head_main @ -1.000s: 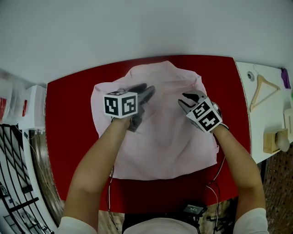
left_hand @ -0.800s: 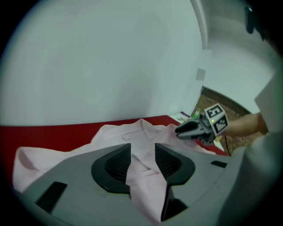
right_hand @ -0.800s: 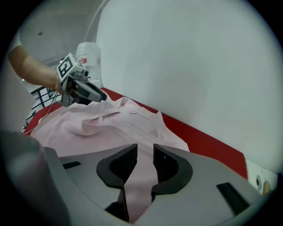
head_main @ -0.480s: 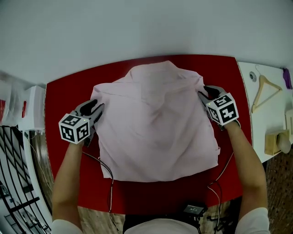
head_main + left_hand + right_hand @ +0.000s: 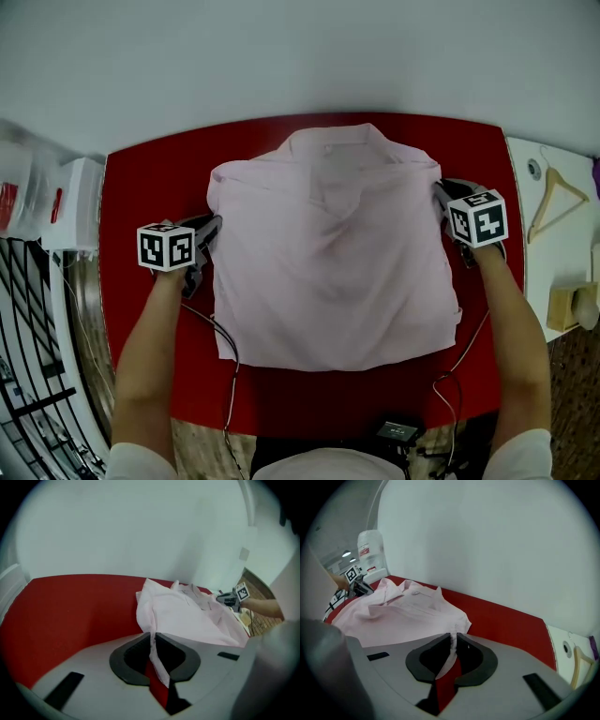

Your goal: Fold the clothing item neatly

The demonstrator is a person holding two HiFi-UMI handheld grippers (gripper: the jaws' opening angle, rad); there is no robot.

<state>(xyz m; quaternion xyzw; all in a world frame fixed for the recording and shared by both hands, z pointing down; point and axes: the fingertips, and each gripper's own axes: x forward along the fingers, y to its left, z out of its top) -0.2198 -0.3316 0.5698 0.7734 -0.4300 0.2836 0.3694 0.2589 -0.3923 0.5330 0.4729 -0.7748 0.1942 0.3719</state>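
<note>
Since my left gripper [image 5: 208, 230] and right gripper [image 5: 441, 192] have just closed on thin edges of the shirt [image 5: 328, 253], uneven lifting could slip one pinch.

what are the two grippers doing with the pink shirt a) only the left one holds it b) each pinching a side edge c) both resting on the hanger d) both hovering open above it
B: the left gripper and right gripper have just closed their jaws on opposite side edges of the pink shirt.
</note>
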